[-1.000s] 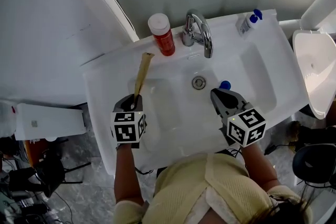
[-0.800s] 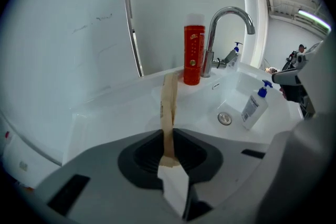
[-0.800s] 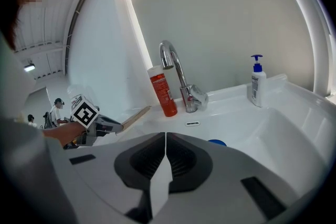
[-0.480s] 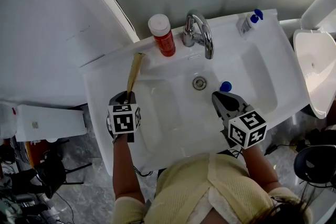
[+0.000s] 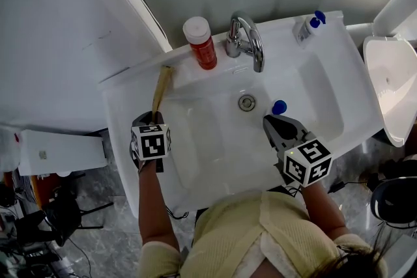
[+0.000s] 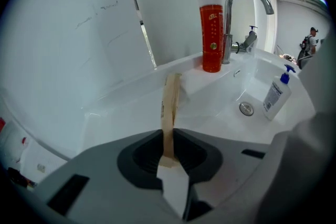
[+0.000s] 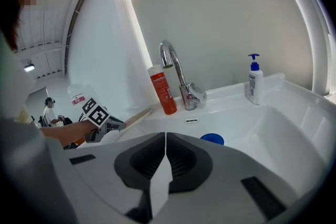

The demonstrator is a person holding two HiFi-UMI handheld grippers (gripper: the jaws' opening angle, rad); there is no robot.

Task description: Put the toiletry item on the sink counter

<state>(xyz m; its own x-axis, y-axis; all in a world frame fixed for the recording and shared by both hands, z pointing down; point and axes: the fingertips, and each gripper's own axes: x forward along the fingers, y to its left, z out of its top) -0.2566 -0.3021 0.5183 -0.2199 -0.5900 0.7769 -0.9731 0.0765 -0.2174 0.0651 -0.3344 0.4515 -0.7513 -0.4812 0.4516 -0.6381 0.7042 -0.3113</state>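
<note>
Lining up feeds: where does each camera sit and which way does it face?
Head view: on the head, steeply down at the sink; forearms, left claw, right claw show.
Left gripper view: on the left claw, along jaws shut on a stick, toward red bottle and tap.
Right gripper view: on the right claw, facing the tap; shut empty jaws and left hand show.
Shared: red bottle, tap, pump bottle in all three.

red bottle (image 5: 201, 43) beside faucet (image 5: 245, 41) | pump bottle (image 5: 306, 27) at back-right corner | blue cap (image 5: 279, 107) near drain (image 5: 246, 102)
</note>
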